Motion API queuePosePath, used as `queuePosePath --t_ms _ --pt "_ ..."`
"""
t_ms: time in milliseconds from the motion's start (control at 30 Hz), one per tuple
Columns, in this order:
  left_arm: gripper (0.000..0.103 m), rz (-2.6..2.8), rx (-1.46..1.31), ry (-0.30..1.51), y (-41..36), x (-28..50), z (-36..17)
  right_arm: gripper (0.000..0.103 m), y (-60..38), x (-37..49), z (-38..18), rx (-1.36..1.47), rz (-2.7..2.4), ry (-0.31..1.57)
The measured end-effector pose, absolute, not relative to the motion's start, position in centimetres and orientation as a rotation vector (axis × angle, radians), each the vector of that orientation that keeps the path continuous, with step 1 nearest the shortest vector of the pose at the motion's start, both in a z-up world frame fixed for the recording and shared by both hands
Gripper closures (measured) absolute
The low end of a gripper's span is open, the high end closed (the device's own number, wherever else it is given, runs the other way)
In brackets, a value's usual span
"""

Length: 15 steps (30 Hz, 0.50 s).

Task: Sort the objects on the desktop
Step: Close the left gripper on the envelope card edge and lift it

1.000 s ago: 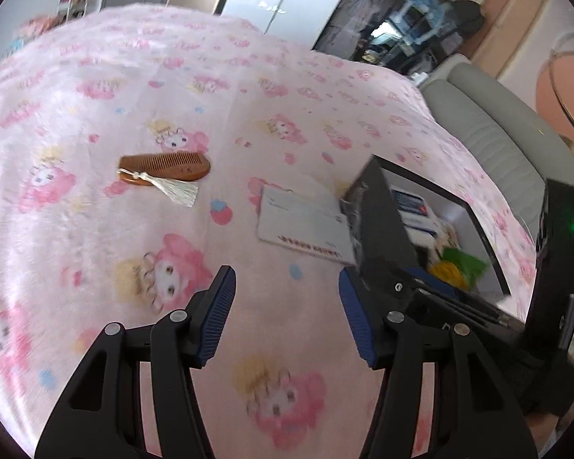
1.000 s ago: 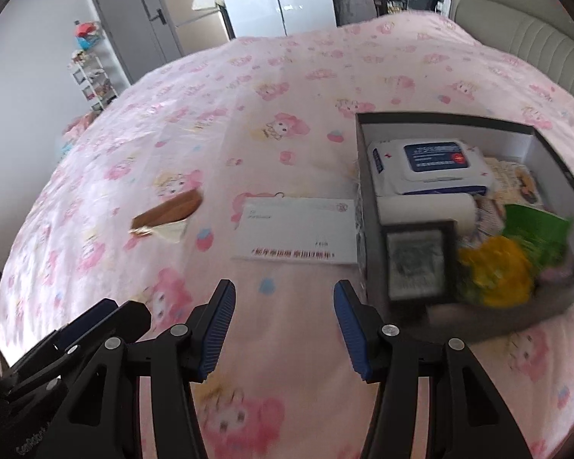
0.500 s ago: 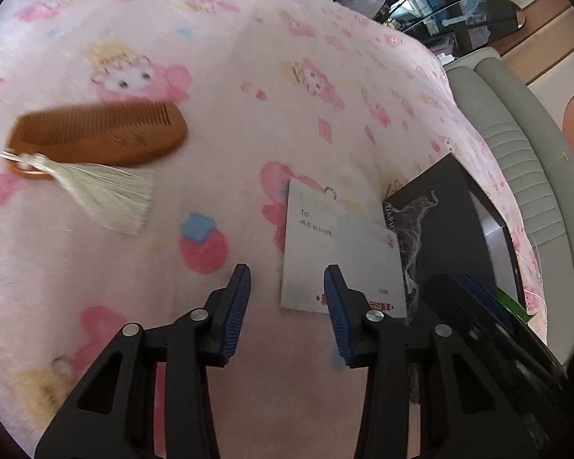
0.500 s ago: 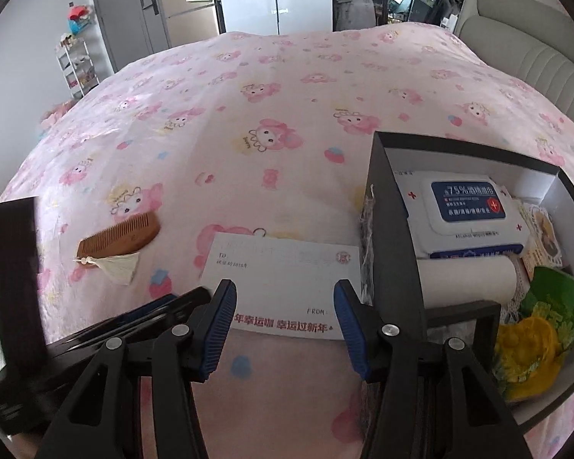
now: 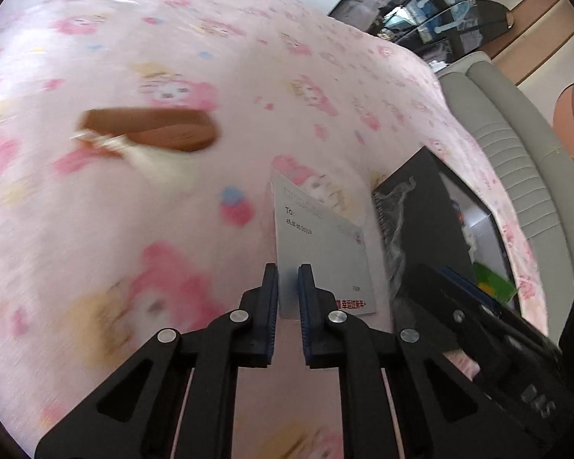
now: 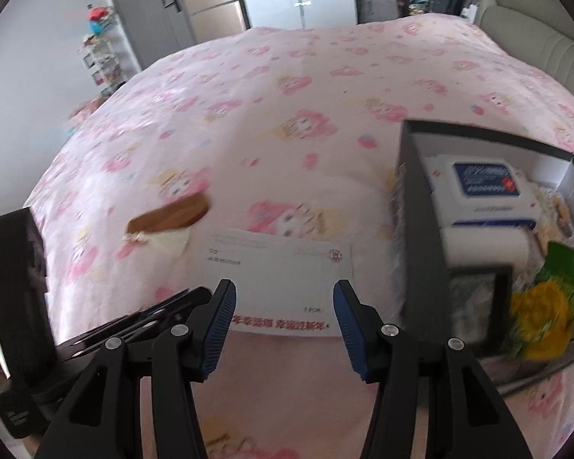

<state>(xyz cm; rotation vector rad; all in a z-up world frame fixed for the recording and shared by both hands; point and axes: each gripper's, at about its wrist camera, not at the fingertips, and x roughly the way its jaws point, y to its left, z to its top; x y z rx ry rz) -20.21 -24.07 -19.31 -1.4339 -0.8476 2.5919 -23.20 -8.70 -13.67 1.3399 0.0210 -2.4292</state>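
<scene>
On my far left, the pink cartoon-print cloth (image 5: pixel 95 229) covers the whole surface, and the brown wooden comb (image 5: pixel 153 130) lies flat on it with its pale tassel (image 5: pixel 149 157) trailing towards me — blurred, well apart from everything else.

Next along is the white envelope (image 5: pixel 321 256), flat on the cloth, its printed "To:" line at the far end and a red strip of characters along the near edge. My left tongs (image 5: pixel 287 283) have just been closing and now stand narrow, the blue pads (image 5: pixel 273 298) nearly together right at the envelope's near left corner. That corner shows in the slim gap between them, but I cannot tell whether they really pinch the paper or only sit over it.

From my right-hand camera the same envelope (image 6: pixel 279 279) lies straight ahead, and my right tongs (image 6: pixel 283 306) hover above its near edge, about half open, holding nothing — the pads clear of the paper on both sides. My left tool shows as a black shape low on the left there.

Just right of the envelope stands the black box (image 6: pixel 421 206), open-topped. Inside it I see a pack of wet wipes (image 6: pixel 486 183) with a blue label, a white roll (image 6: pixel 482 244) beside it, and something yellow and green (image 6: pixel 543 302) nearer me.
</scene>
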Motion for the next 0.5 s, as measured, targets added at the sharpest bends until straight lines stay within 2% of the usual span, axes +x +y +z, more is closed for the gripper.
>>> queuePosePath --t_ms 167,267,367,500 --pt "0.093 2.649 -1.471 -0.859 -26.3 -17.1 -19.7 0.053 -10.7 -21.7 -15.8 1.395 -2.337 0.074" --pt "0.091 2.641 -1.462 -0.895 -27.2 -16.8 -20.4 0.053 -10.6 -22.4 -17.6 1.464 -2.290 0.042" --pt "0.081 2.611 -1.451 -0.928 -27.6 -16.7 -21.3 0.053 -9.6 -23.6 -19.0 1.522 -2.304 -0.008" --pt "0.080 2.624 -1.498 -0.917 -27.6 -16.9 -22.7 0.050 -8.3 -24.9 -20.2 1.555 -2.352 -0.052"
